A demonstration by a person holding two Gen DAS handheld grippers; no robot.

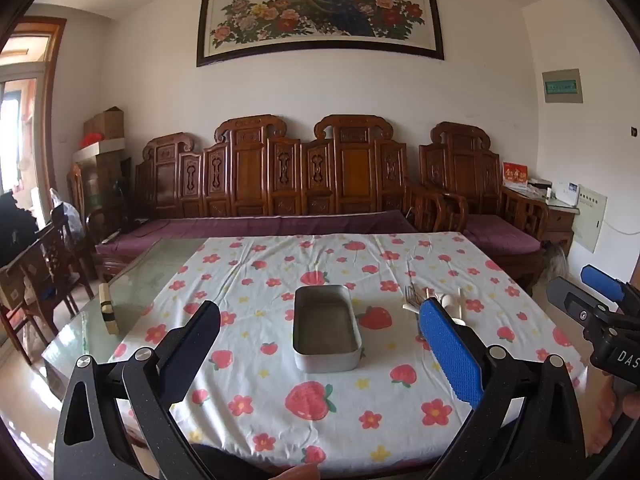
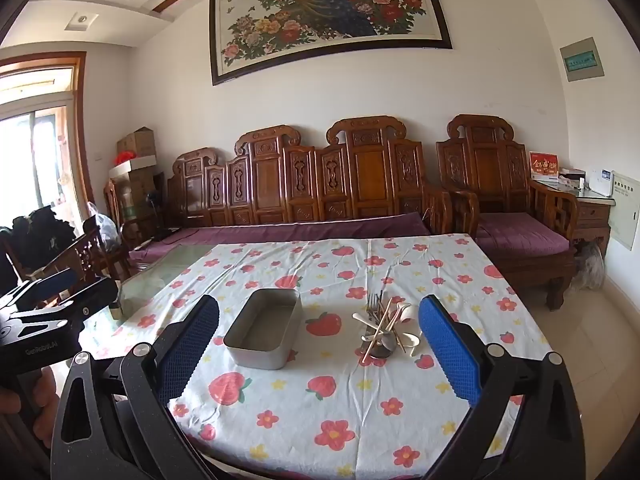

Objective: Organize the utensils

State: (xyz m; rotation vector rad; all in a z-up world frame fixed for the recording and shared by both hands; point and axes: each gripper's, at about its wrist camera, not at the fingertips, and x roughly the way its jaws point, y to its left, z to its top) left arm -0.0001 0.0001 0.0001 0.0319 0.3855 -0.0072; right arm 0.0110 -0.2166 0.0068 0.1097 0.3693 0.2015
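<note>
Black tongs (image 2: 319, 336), blue textured pads (image 2: 450, 350)

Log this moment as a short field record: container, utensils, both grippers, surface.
container: metal tray, rectangular, nothing in it, on the tablecloth
utensils: utensil pile lying crossed in a heap to the right of the tray; fork, chopsticks and pale spoons among them
left gripper: open, holding nothing, above the near table edge
right gripper: open, holding nothing, tray and pile ahead of it
surface: strawberry tablecloth over a glass table
progress: nothing sorted into the tray yet
</note>
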